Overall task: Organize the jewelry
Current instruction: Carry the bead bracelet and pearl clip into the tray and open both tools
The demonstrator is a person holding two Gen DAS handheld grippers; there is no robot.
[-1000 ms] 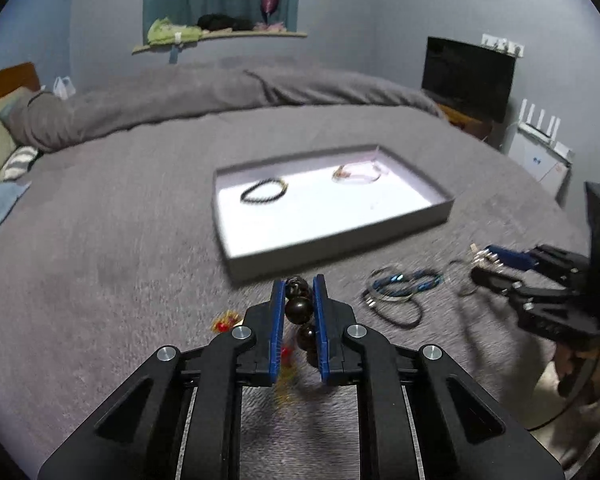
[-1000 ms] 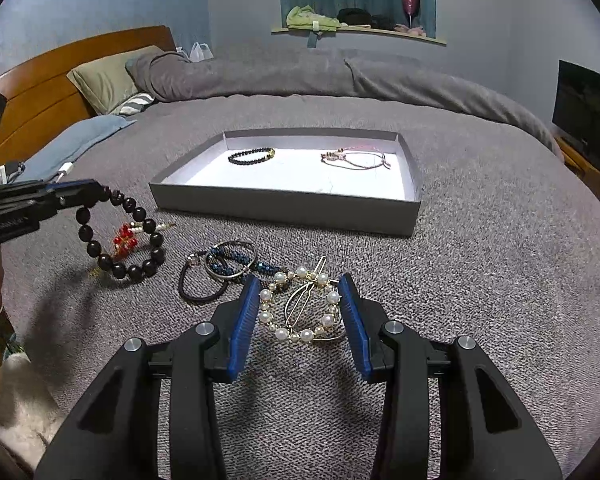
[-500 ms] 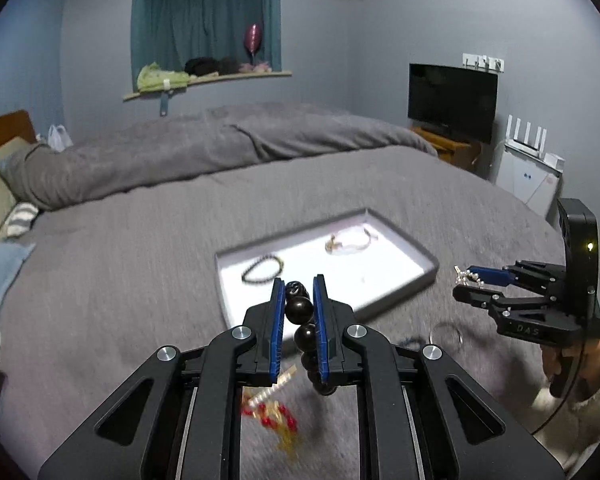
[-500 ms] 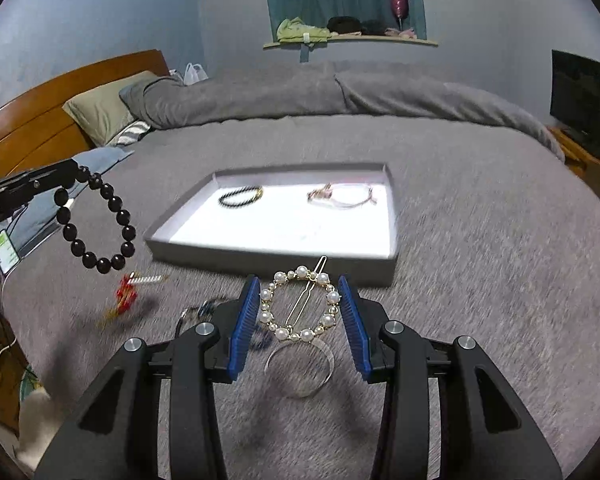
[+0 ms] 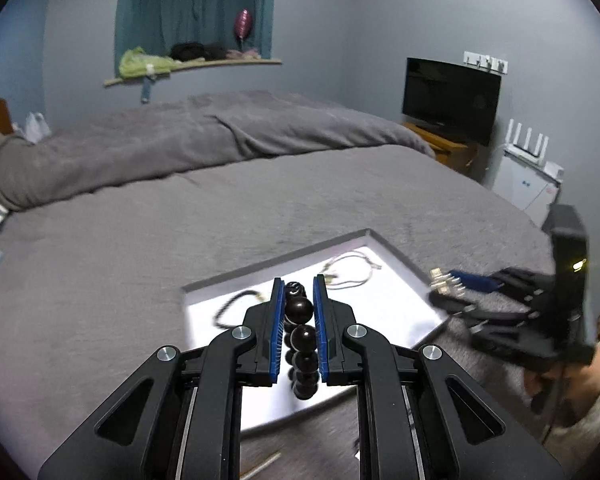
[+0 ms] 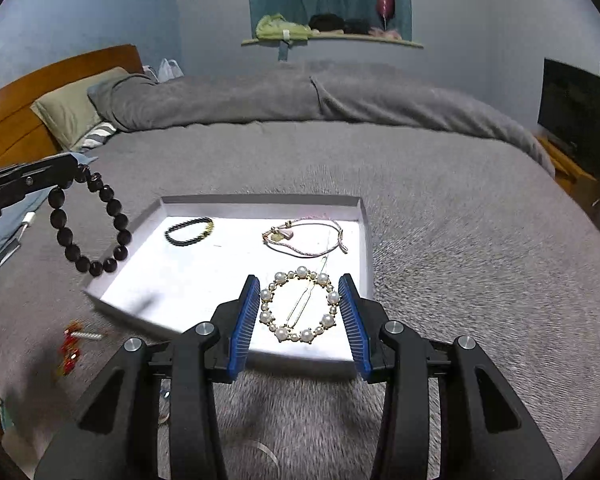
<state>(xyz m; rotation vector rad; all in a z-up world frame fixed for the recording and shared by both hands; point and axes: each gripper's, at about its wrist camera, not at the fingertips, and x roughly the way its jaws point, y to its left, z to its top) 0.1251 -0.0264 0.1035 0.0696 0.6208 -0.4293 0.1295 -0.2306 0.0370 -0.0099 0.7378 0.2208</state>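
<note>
Left gripper [image 5: 296, 312] clamps its blue pads on a bracelet of large dark round beads [image 6: 88, 232], which hangs as a loop below the jaws, over the near left edge of the shallow grey tray with a white floor [image 6: 364, 216]. Right gripper [image 6: 300, 308] pinches a round gold hair clip ringed with pearls [image 6: 300, 306] edge to edge, above the tray's near right part. Ahead of it in the tray lie a small black beaded bracelet [image 6: 189, 231] and a thin pink cord bracelet [image 6: 306, 236]. Both grippers point forward and down over the grey bedspread [image 6: 460, 240].
</note>
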